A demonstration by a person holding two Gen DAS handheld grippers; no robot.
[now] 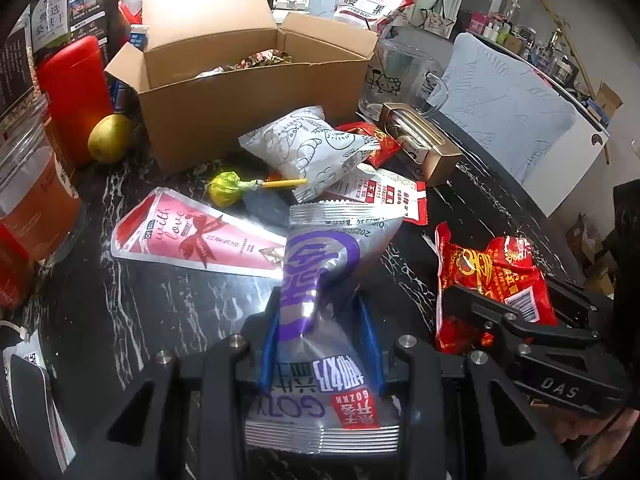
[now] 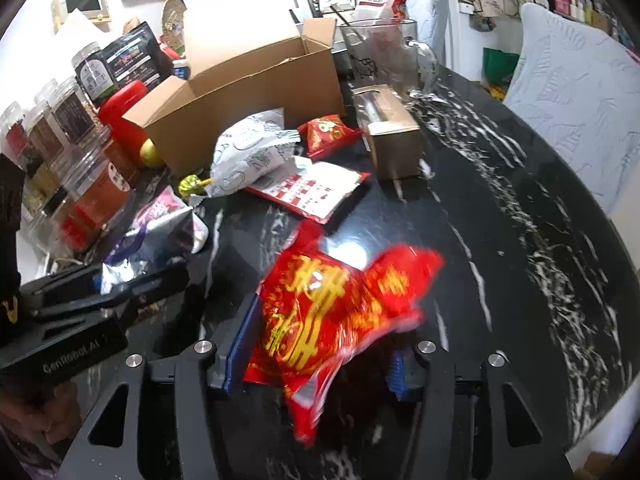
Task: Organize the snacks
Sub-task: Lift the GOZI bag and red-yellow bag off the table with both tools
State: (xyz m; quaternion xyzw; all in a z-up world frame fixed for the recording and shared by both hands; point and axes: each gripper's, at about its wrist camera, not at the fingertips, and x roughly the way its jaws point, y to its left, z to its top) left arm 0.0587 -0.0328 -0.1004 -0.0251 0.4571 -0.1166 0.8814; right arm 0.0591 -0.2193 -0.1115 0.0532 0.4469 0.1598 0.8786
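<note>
My left gripper [image 1: 320,300] is shut on a silver and purple snack packet [image 1: 320,260], which stands up between its blue pads above the black marble table [image 1: 160,312]. A red and gold snack packet [image 2: 320,320], blurred, lies between the fingers of my right gripper [image 2: 324,332]. The jaws stand apart and the right pad [image 2: 396,374] is clear of it. The left wrist view shows this right gripper [image 1: 524,300] around the red packet [image 1: 496,268] at the lower right. An open cardboard box [image 1: 240,112] with wrapped snacks inside stands behind.
Loose on the table lie a pink packet [image 1: 192,232], a green lollipop [image 1: 226,188], a white printed packet [image 1: 308,144], a flat red-white packet [image 1: 384,192] and a gold box [image 1: 424,140]. Jars [image 1: 32,200], a red canister [image 1: 74,92] and a pear [image 1: 110,138] crowd the left; a glass mug [image 1: 400,76] stands behind.
</note>
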